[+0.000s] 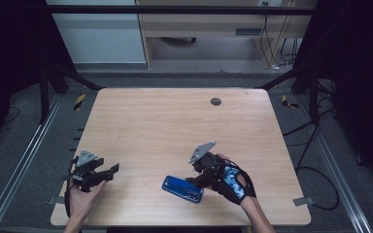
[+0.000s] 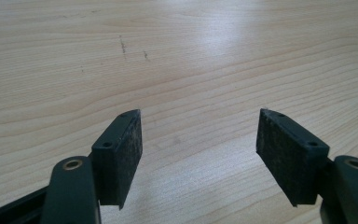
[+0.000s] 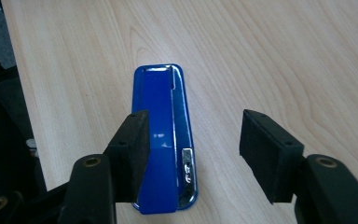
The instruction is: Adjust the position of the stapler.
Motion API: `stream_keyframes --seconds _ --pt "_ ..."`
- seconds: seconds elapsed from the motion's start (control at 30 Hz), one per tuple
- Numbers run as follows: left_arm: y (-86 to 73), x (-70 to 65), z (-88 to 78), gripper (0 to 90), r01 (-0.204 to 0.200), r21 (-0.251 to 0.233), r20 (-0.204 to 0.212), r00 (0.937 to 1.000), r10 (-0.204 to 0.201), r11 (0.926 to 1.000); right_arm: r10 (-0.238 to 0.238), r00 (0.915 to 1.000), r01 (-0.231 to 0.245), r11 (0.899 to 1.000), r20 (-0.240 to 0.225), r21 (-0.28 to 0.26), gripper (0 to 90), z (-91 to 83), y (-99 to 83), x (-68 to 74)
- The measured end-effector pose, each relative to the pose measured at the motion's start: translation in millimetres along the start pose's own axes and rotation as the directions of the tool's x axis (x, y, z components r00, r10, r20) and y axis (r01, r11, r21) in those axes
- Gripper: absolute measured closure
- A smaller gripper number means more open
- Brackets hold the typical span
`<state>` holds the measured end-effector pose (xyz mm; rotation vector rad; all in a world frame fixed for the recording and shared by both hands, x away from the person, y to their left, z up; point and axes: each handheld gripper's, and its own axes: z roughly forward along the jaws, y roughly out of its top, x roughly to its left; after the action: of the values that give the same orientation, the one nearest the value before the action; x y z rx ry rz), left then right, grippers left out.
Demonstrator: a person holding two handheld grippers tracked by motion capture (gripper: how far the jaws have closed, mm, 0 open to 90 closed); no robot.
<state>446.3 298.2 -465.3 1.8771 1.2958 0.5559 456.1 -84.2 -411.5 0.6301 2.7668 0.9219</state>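
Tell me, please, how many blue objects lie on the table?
1. A blue stapler lies near the table's front edge, just before the right tongs, whose jaws stand open around it.

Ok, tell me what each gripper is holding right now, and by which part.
Nothing is held. The left gripper is open over bare table. The right gripper is open around the blue stapler, which lies flat on the table.

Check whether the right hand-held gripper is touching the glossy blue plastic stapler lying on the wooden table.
Cannot tell. In the right gripper view the right hand-held gripper stands open around the glossy blue plastic stapler; its left pad overlaps the stapler's edge, so no gap or contact shows plainly.
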Motion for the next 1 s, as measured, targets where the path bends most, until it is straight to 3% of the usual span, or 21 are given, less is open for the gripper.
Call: stream_keyframes --seconds 0.5,1.0 --pt "-0.3 -0.6 0.6 31.4 -0.003 0.006 -0.001 1.0 0.003 1.0 -0.018 0.9981 0.022 0.996 -0.059 0.082 47.0 27.1 1.7 11.1" --pt "-0.3 -0.6 2.0 31.4 -0.009 0.019 0.001 1.0 0.009 0.9998 -0.016 0.9972 0.026 0.989 -0.073 0.144 54.5 48.3 -5.4 11.3"
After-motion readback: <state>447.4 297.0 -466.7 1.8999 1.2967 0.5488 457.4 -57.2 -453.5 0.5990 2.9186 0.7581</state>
